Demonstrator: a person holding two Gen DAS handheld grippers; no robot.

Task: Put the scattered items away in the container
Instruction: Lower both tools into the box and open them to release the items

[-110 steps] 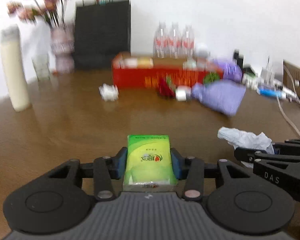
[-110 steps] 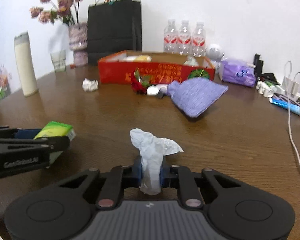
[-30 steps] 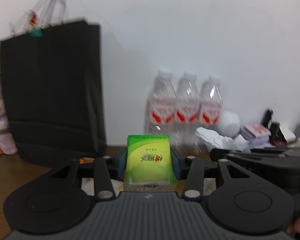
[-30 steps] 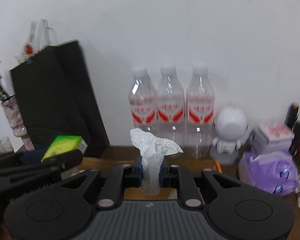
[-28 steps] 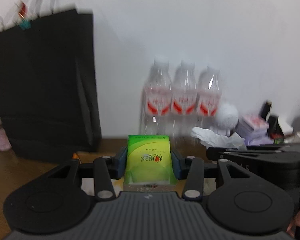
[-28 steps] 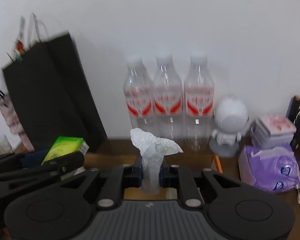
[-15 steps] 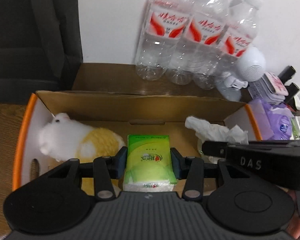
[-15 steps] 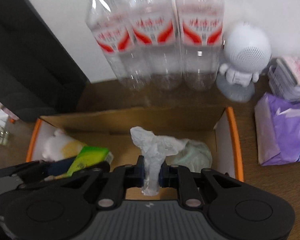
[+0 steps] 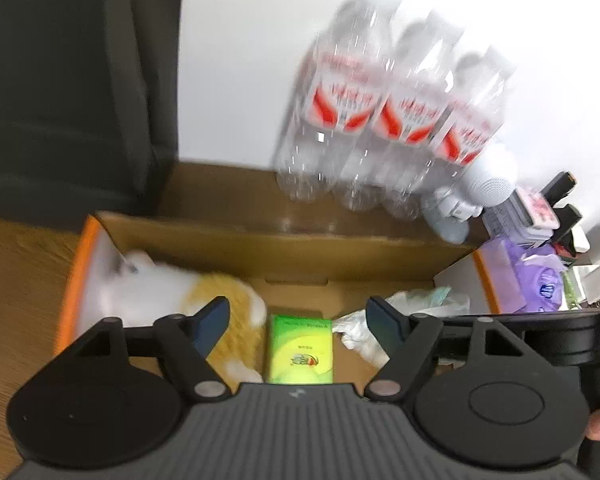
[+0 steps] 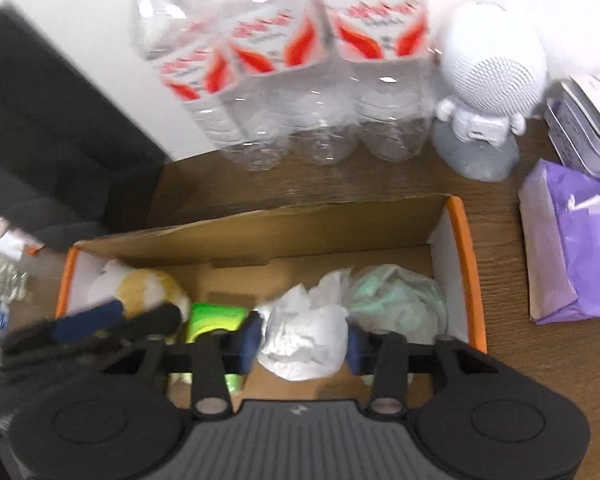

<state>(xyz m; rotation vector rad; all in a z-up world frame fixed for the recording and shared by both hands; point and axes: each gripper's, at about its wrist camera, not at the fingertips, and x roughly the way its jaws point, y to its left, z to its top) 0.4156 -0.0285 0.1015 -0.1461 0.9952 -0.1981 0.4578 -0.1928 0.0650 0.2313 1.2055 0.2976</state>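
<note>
Both jaws opening over the box [image 9: 284, 236]. Left hand-held gripper [image 9: 298, 314] is letting go of the green pack [image 9: 300, 354], now lying on the box floor, no longer clamped. Right hand-held gripper [image 10: 302, 342] is spreading, no longer pinching the tissue [image 10: 304, 340], which is sitting loose between its pads inside the box.

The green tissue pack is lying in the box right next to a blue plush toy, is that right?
Not quite: the plush toy beside the green tissue pack is white and yellow, not blue. The left wrist view shows both lying in the box.
</note>
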